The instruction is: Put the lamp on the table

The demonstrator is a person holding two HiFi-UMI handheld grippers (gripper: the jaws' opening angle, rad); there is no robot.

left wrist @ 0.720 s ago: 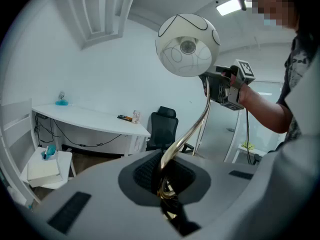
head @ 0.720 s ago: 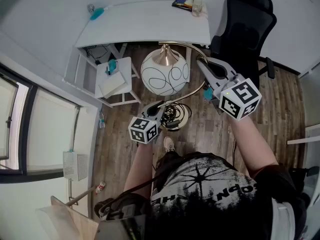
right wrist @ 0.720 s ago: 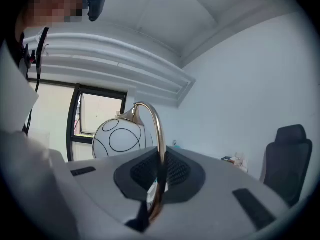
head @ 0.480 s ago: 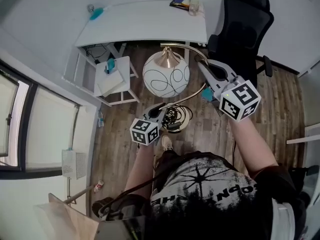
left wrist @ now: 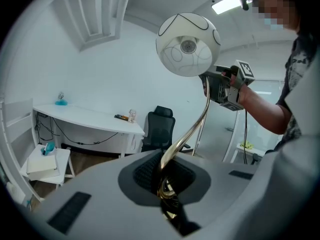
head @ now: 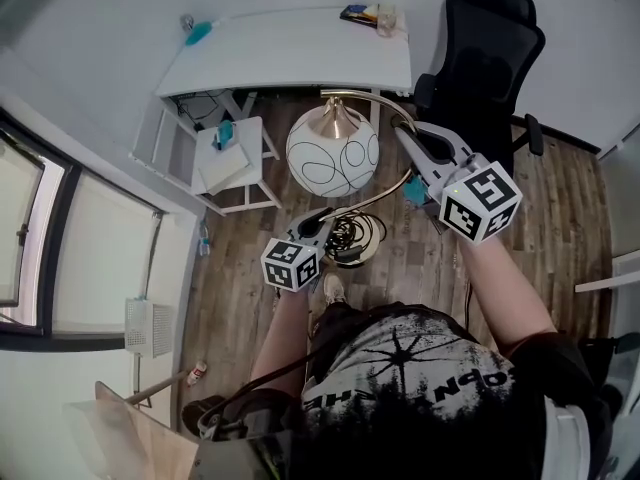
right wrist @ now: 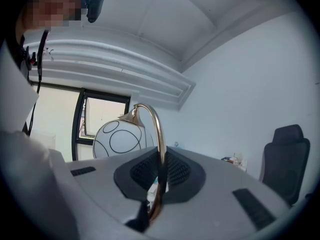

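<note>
The lamp has a white globe shade (head: 333, 150) with black line drawings, a curved gold stem (head: 388, 108) and a round base (head: 352, 240) with a coiled cord. It hangs above the wooden floor, in front of the white table (head: 290, 53). My left gripper (head: 322, 215) is shut on the stem low down, near the base; the stem (left wrist: 172, 156) runs up from between its jaws to the globe (left wrist: 188, 44). My right gripper (head: 403, 128) is shut on the upper arch of the stem (right wrist: 159, 149), level, with the globe (right wrist: 122, 139) to its left.
A black office chair (head: 490, 58) stands right of the table. A small white side table (head: 228, 163) with papers sits under its left end. Small items (head: 365, 12) lie at the table's far right corner, a teal object (head: 197, 30) at its far left. A window (head: 30, 238) is at left.
Both grippers keep their hold on the stem. The lamp and hands have barely shifted; only the view has drifted slightly.
</note>
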